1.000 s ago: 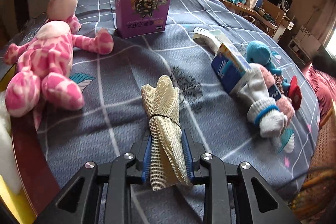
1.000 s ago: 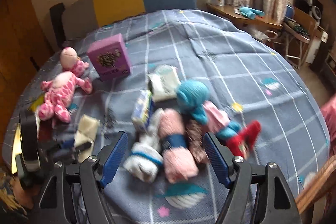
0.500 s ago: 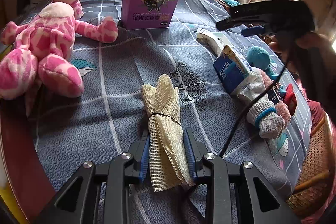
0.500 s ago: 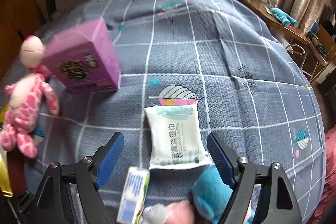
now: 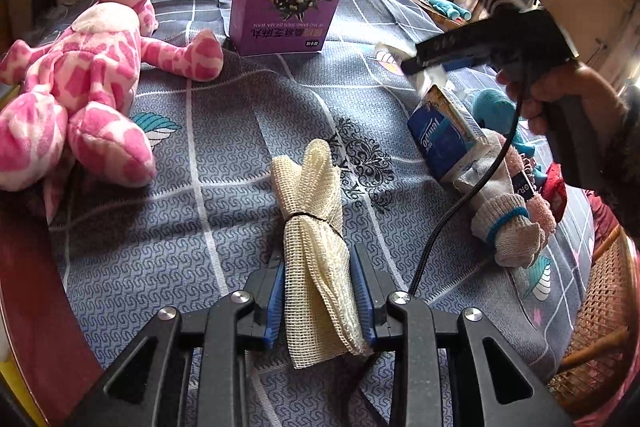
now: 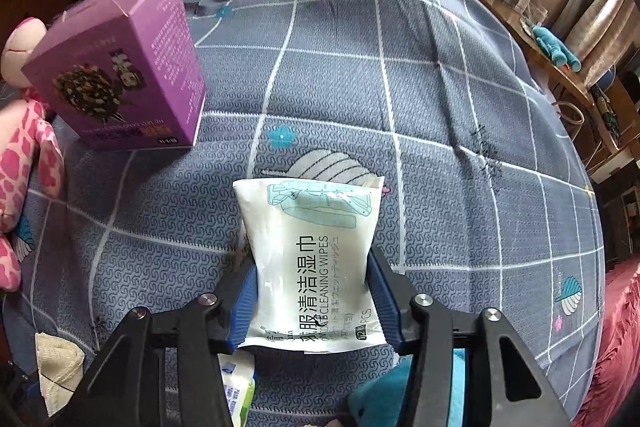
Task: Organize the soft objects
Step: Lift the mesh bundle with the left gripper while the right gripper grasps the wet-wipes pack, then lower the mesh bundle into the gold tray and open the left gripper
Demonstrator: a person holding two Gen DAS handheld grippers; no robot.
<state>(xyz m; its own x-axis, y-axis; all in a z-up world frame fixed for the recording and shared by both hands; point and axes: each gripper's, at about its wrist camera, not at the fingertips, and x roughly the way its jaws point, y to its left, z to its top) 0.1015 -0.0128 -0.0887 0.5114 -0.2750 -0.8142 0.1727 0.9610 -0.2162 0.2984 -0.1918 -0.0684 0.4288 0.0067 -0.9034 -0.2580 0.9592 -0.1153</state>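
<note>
My left gripper (image 5: 318,287) is shut on a cream mesh cloth bundle (image 5: 316,227) tied with a black band, low over the grey checked tablecloth (image 5: 200,147). My right gripper (image 6: 312,291) is closed around a white pack of cleaning wipes (image 6: 316,255) lying on the cloth; its pads touch both sides. The right gripper also shows in the left wrist view (image 5: 492,39), held by a hand. A pink spotted plush toy (image 5: 80,87) lies at the left. Rolled socks (image 5: 508,223) and a blue plush (image 5: 492,107) lie at the right.
A purple box (image 5: 284,3) stands behind, next to the plush's arm; it also shows in the right wrist view (image 6: 120,67). A blue tissue pack (image 5: 444,131) lies by the socks. The table's red-brown edge (image 5: 36,287) runs at the left. A cable (image 5: 452,215) hangs from the right gripper.
My right gripper moved forward and down over the wipes pack and closed its jaws onto its sides. My left gripper kept hold of the mesh cloth and shifted slightly forward.
</note>
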